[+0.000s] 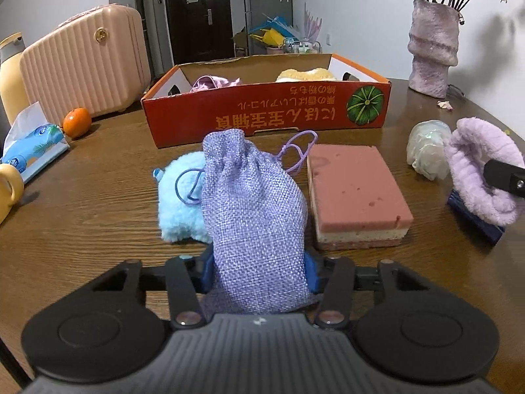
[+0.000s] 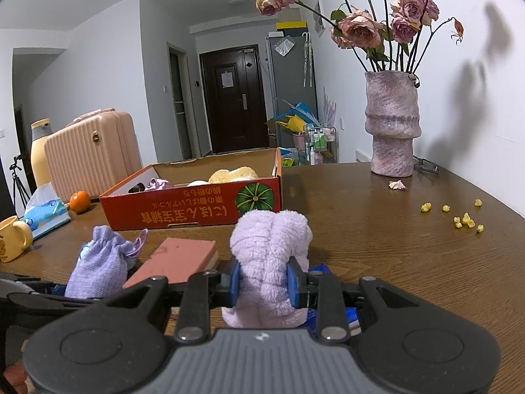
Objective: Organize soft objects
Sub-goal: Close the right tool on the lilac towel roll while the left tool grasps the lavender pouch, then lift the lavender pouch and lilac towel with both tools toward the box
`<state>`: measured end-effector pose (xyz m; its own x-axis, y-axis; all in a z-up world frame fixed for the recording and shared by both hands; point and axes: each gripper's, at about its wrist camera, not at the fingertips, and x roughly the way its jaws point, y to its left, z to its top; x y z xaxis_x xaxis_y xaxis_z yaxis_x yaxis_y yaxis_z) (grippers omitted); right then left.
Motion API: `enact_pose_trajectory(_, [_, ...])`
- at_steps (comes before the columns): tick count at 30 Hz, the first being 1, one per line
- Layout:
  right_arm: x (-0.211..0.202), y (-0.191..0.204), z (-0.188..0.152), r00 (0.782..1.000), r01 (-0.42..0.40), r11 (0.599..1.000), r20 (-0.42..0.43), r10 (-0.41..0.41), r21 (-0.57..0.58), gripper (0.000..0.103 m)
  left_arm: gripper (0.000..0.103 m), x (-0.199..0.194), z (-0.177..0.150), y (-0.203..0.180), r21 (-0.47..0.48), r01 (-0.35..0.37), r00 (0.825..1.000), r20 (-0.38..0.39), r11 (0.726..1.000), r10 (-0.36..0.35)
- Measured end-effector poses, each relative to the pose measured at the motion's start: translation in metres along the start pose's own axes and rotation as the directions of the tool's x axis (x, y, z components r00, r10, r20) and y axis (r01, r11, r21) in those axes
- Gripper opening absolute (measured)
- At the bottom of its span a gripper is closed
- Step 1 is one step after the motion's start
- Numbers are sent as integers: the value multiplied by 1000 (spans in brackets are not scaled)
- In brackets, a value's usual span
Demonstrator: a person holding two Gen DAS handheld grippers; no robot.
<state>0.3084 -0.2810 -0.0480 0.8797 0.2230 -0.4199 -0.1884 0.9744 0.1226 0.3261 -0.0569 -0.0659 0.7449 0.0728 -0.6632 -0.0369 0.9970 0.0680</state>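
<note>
My left gripper [image 1: 259, 272] is shut on a purple woven drawstring pouch [image 1: 252, 197], its blue pads pressing both sides of the pouch's lower part. Behind the pouch lie a light blue plush toy [image 1: 180, 203] and a pink layered sponge [image 1: 354, 190]. My right gripper [image 2: 264, 282] is shut on a lilac fluffy cloth [image 2: 269, 243], held just above the wooden table [image 2: 393, 262]. The orange cardboard box [image 1: 262, 111] stands beyond both, with a pink fabric item and a yellow fluffy item inside. The pouch [image 2: 101, 259] and sponge [image 2: 177, 259] also show at the left of the right wrist view.
A pale translucent soft lump [image 1: 426, 151] lies near the lilac cloth [image 1: 479, 177]. A vase of dried roses [image 2: 392, 124] stands back right, with yellow crumbs [image 2: 466, 220] nearby. A pink suitcase [image 2: 88, 157], orange [image 2: 79, 201], tissue pack [image 2: 46, 213] and yellow mug [image 2: 13, 238] fill the left.
</note>
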Motion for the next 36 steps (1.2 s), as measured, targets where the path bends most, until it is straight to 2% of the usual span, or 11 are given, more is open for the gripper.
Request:
enact_pose_trajectory(17, [-8,7,-1,998,-10,1000,69,11,-14,27,48,-40,-5,13,-33,39,993,113,999,-35])
enact_pose_trajectory(36, [-16,41,15,989,-41,996,141,53,-84,27,48,-73,15,41,-55,54,974,225,997,-40])
